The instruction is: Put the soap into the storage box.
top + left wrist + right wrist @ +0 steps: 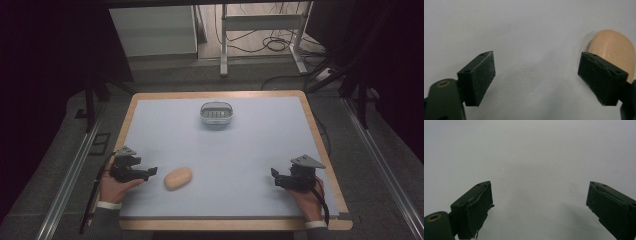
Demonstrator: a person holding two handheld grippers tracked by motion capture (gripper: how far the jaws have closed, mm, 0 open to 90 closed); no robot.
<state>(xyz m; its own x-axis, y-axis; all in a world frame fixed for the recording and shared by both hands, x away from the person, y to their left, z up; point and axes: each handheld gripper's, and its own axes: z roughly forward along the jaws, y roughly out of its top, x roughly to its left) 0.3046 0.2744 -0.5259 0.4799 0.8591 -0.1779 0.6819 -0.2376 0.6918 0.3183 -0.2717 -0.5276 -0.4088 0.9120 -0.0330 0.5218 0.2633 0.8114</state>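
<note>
A pale blue-grey desk [220,150] with a light wooden rim carries two things. A smooth, tan, oval bread-roll-shaped object [178,178] lies near the front edge, left of centre. A small oval grey basket-like container [216,113] with a pale rim stands toward the far edge, near the middle, well apart from the roll.

The left hand-held gripper [148,173] sits low over the near left part of the desk, held by the person's left hand [114,186], pointing right toward the roll, its tips just beside it. Its jaws stand wide apart with bare desk between them; in the left gripper view [536,75] the tan roll [612,51] lies behind the right-hand jaw, outside the gap.

The right hand-held gripper [276,177] is at the near right, held by the right hand [309,197], pointing left. Its jaws are also spread wide, and in the right gripper view [539,202] plain desk surface [536,157] lies between them.
</note>
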